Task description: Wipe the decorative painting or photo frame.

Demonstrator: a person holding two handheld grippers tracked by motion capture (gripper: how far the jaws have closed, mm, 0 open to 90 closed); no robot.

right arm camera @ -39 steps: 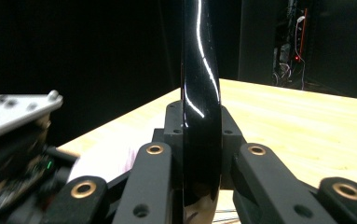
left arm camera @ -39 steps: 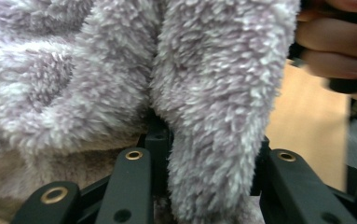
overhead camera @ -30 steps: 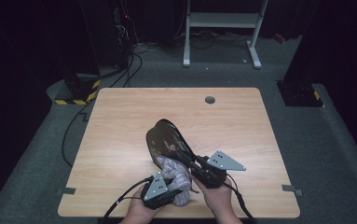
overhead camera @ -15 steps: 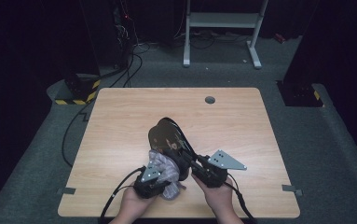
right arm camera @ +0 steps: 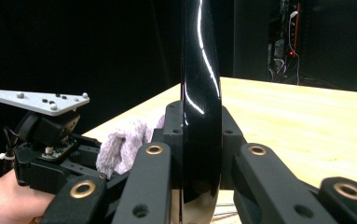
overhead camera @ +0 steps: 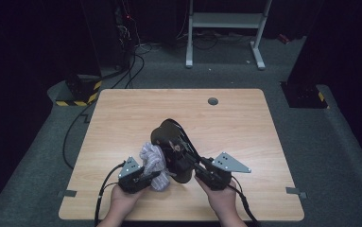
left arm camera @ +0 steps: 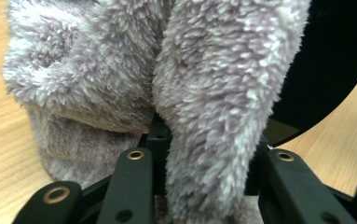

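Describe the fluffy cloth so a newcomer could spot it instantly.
Start at the wooden table and look to its near edge, where the two hands meet. The fluffy cloth is the pale lilac bundle pinched in the left tongs, pressed against a glossy black object in the right tongs. It is the one soft, light thing among dark, hard ones.

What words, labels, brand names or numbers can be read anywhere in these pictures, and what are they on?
None can be read: the fluffy lilac cloth, the glossy black object, the wooden table and both the left gripper and right gripper bear no legible text.
The yellow-and-black hazard stripes on the floor are a warning marking, with no words.
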